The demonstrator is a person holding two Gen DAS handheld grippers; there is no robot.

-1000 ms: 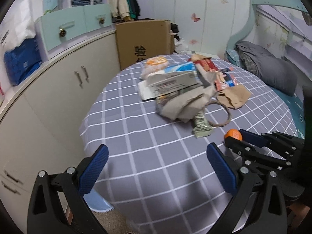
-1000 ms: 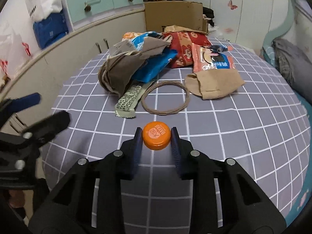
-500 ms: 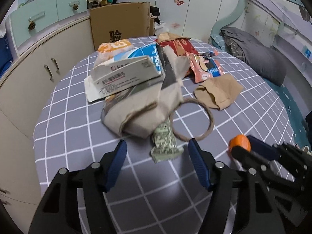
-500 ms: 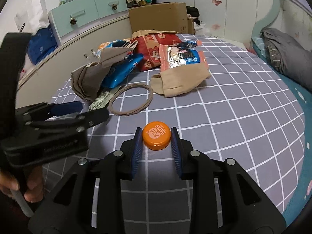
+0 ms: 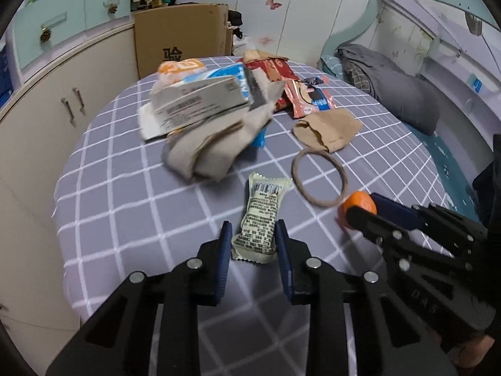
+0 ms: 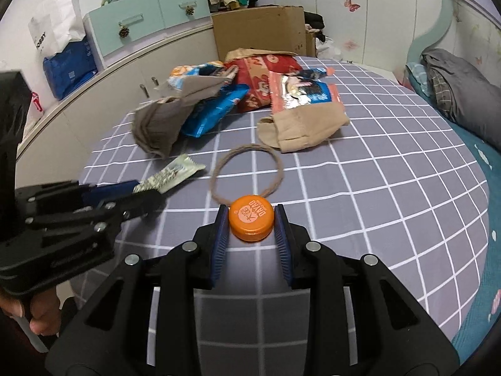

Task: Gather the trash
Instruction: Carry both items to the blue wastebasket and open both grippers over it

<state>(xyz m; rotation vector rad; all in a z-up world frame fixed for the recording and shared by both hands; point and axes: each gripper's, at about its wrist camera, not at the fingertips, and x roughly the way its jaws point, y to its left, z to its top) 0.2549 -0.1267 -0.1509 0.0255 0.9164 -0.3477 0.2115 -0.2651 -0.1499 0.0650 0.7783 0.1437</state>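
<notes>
My right gripper (image 6: 250,223) is shut on an orange bottle cap (image 6: 250,217) and holds it just above the checked tablecloth; the cap also shows in the left wrist view (image 5: 357,206). My left gripper (image 5: 253,240) has its jaws closed against the sides of a pale green snack wrapper (image 5: 263,211) that lies flat on the cloth. The wrapper also shows in the right wrist view (image 6: 170,174), with the left gripper (image 6: 147,192) at its near end.
A brown loop of cord (image 5: 319,177) lies right of the wrapper. Behind it sit a tan sock (image 5: 328,128), grey cloth (image 5: 216,144), a white carton (image 5: 197,103) and several snack bags (image 6: 300,92). A cardboard box (image 5: 181,37) and cabinets (image 5: 62,94) stand beyond the table.
My left gripper moved forward and right to the pale green wrapper and closed from wide open onto it. My right gripper kept hold of the orange cap.
</notes>
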